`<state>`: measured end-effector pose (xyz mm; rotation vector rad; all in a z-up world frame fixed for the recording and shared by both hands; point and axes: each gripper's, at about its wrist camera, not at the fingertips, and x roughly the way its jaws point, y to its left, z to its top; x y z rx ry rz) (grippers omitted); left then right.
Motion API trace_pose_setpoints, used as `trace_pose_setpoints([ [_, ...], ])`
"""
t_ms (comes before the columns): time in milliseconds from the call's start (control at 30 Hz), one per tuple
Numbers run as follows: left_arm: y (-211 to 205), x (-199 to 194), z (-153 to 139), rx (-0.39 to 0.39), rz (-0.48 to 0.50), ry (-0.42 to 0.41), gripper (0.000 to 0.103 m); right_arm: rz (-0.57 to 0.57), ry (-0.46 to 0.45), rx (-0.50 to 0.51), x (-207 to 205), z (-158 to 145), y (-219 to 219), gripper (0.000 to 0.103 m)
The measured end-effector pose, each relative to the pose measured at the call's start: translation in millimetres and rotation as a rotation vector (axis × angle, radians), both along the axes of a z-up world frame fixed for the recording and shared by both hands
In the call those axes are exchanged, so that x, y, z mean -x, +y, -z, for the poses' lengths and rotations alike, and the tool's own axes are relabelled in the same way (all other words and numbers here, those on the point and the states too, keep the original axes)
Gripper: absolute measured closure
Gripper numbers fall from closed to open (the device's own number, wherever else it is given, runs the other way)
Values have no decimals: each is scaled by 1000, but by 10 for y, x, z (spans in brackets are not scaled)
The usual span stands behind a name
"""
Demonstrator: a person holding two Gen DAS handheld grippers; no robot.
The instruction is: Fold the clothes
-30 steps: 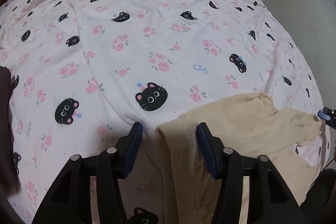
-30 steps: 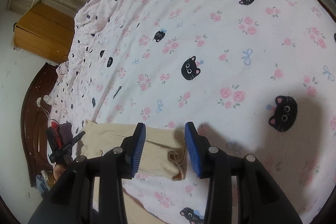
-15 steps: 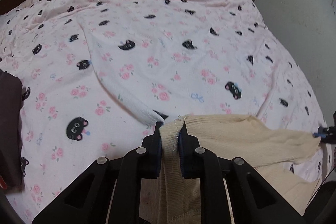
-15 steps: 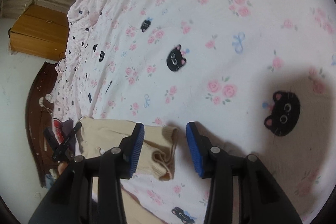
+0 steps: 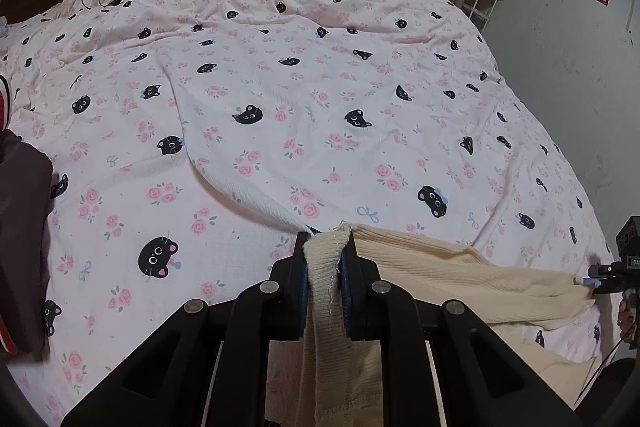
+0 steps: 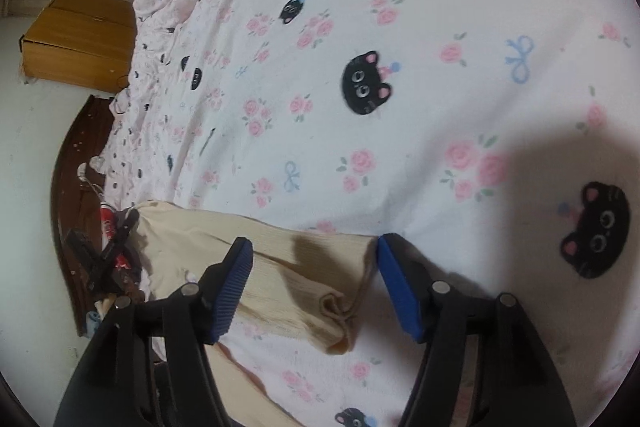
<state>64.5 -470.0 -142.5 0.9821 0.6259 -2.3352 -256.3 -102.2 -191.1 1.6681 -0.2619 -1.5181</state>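
On the cat-print bedspread [image 5: 280, 115] the cream knit garment [image 5: 460, 275] lies stretched, one corner pinched in the clamped left gripper [image 5: 325, 267] to anchor it, while the right gripper [image 6: 316, 287], jaws opening, straddles its far end unpressed, apparently lining up a matching grab.
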Motion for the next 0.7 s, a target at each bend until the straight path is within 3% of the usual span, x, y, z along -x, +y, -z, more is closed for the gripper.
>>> trace_pose_setpoints([
  [100,9,1,8,-1,0,-3,92,11,-54,27,9,56,12,51],
  [233,12,6,14,-1,-6,-6,92,39,-140,68,41,165,31,94],
  [267,12,5,13,-2,-8,-4,92,44,-146,70,40,184,23,98],
  [367,11,-8,0,-2,-13,5,92,60,-89,82,47,97,6,98],
  [700,12,-111,-181,45,-47,101,92,84,185,310,39,-610,51,99],
])
